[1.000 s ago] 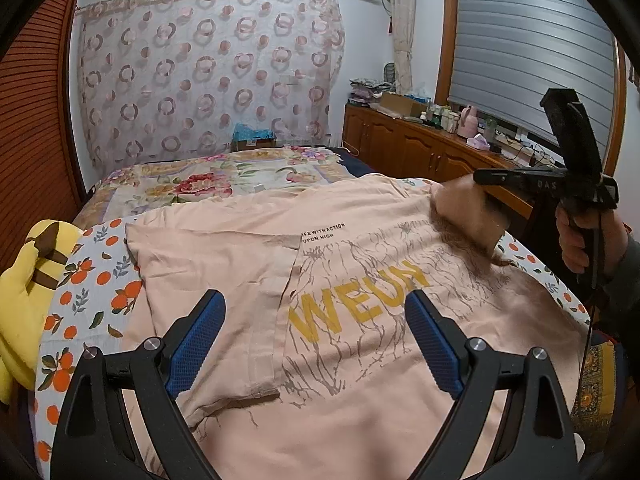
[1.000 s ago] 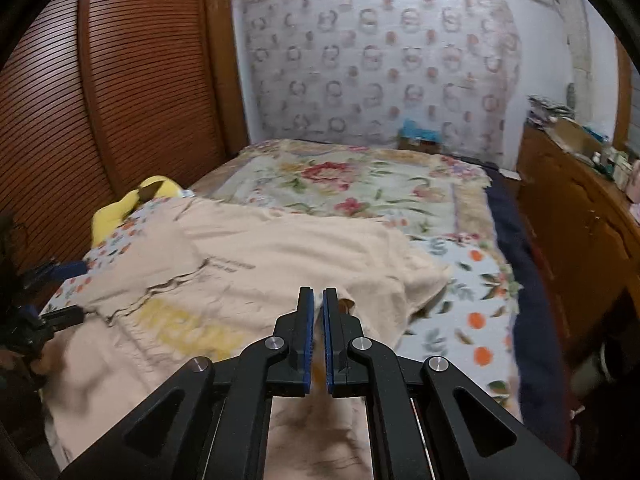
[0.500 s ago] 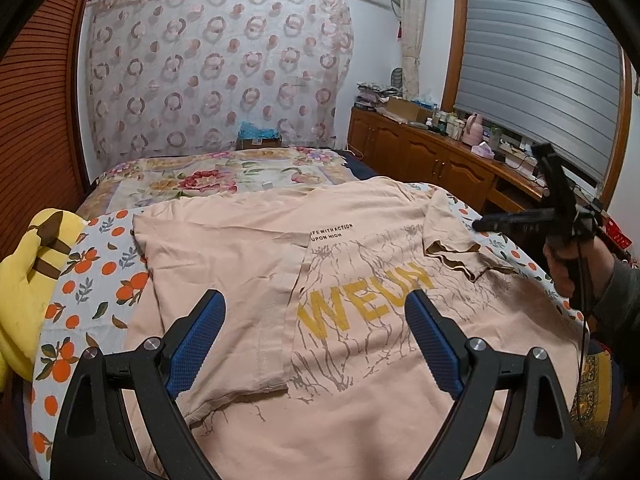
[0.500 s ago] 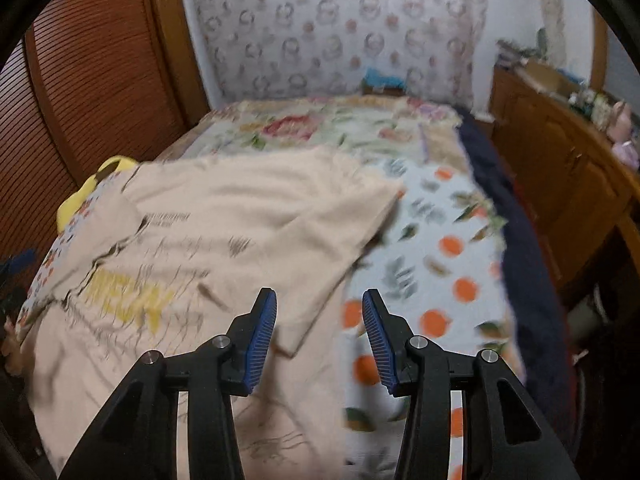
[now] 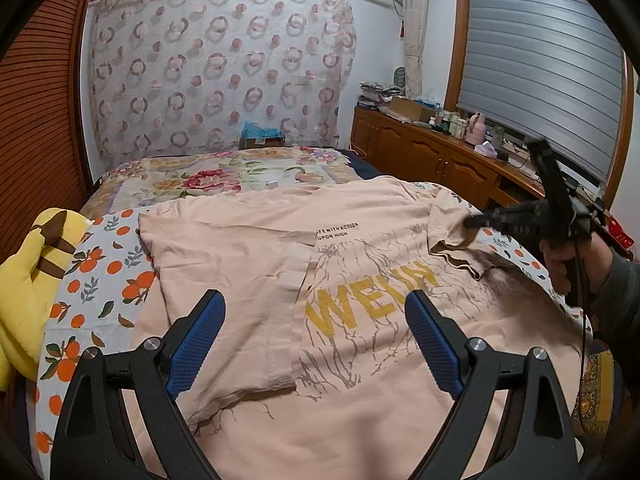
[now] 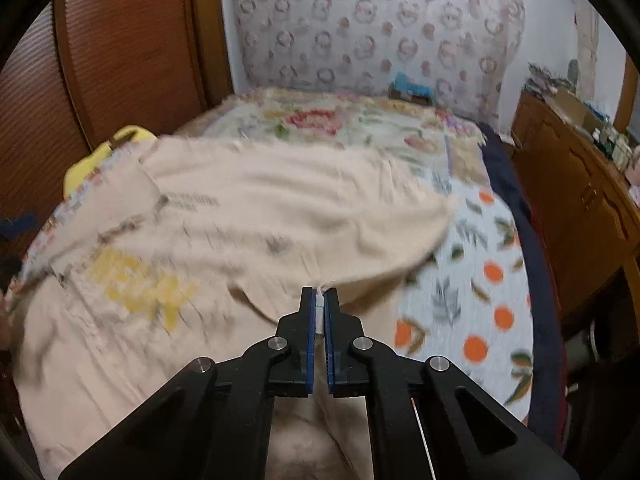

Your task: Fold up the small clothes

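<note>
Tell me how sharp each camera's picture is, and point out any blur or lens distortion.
Left wrist view: sharp; the print on the T-shirt reads clearly, only the right gripper is smeared; fisheye bends the window frame. Right wrist view: the shirt and the bedsheet are motion-blurred, while the gripper's own fingers, shut on a fold of cloth, stay crisp; dark vignette in the corners.
</note>
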